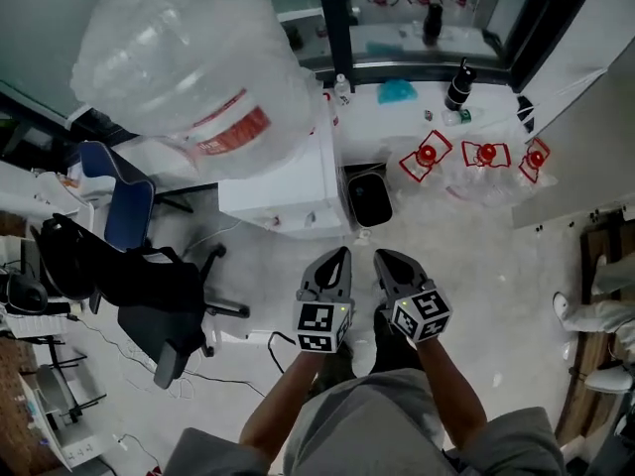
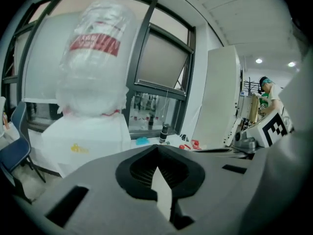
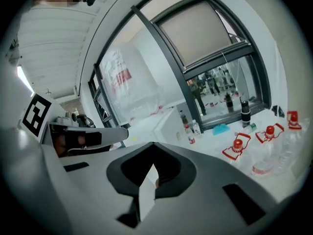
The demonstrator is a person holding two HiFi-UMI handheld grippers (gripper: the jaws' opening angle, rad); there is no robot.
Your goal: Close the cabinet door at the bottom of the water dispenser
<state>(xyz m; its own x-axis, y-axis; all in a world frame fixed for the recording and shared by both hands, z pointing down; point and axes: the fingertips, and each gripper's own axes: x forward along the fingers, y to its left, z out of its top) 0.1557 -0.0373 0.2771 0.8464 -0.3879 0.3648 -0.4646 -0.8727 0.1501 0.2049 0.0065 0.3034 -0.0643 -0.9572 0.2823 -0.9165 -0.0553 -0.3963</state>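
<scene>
Cabinet door indistinct on foreshortened water dispenser (image 1: pixel 288 181)

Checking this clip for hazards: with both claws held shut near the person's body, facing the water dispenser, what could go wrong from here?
1. The cabinet door shows in no view; the bottle and the top of the water dispenser hide it, so a reach may be misjudged.
2. A cable lies on the floor near the person's feet: a possible trip.
3. The black bin stands close beside the dispenser and might block the door.
</scene>
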